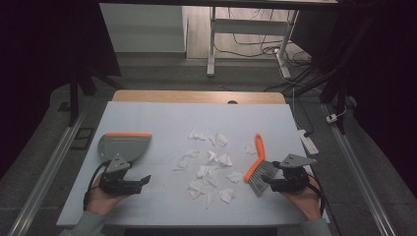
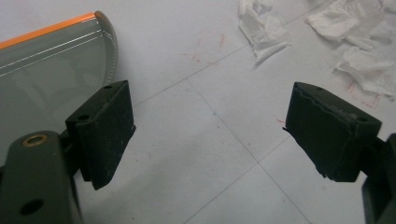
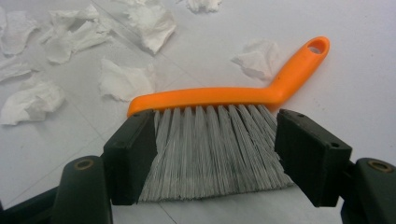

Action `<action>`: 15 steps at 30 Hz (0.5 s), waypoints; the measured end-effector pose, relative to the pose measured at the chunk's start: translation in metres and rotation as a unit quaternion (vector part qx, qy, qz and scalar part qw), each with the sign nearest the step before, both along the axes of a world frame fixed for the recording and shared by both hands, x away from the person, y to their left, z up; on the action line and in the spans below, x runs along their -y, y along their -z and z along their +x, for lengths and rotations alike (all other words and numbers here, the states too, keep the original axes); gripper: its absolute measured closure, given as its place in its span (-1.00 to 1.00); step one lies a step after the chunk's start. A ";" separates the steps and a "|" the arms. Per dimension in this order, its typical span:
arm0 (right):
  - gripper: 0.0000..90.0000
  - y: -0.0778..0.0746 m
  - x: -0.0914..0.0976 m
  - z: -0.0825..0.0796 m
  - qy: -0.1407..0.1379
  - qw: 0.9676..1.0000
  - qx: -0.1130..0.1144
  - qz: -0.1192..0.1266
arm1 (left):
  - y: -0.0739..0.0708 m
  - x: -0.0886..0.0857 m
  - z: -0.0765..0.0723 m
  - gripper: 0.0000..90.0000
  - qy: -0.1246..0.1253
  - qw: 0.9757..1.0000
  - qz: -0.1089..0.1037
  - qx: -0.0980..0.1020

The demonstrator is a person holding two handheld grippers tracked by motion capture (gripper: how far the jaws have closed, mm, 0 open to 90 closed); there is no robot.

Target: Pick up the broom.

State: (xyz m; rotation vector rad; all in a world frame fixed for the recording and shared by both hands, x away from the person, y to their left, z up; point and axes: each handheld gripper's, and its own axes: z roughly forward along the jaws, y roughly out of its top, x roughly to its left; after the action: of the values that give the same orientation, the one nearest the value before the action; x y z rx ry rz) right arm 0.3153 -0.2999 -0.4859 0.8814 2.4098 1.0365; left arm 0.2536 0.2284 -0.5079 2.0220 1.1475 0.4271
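While both grippers rest low on the surface, the right gripper stands spread around the bristles of the brush, its pads flanking them without pinching. The left gripper is spread and empty, just beside the dustpan. Paper scraps lie between them.

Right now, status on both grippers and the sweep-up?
Left gripper open, beside dustpan. Right gripper open, jaws either side of the brush bristles. Paper scraps scattered mid-table, unswept.
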 end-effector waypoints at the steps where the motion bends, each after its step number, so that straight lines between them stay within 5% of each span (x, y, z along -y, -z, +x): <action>1: -0.34 0.000 0.000 0.000 -0.001 1.000 0.001 -0.002 | 0.000 0.000 0.000 -0.63 -0.001 1.000 0.000 0.000; 15: -0.34 0.001 -0.004 -0.002 -0.005 1.000 0.000 -0.005 | 0.001 0.002 0.000 -0.63 -0.001 1.000 0.005 0.000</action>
State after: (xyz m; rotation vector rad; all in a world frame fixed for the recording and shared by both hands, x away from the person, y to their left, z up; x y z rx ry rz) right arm 0.3132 -0.2957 -0.4864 0.8662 2.4194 1.0272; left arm 0.2537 0.2266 -0.5092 2.0294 1.1499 0.4348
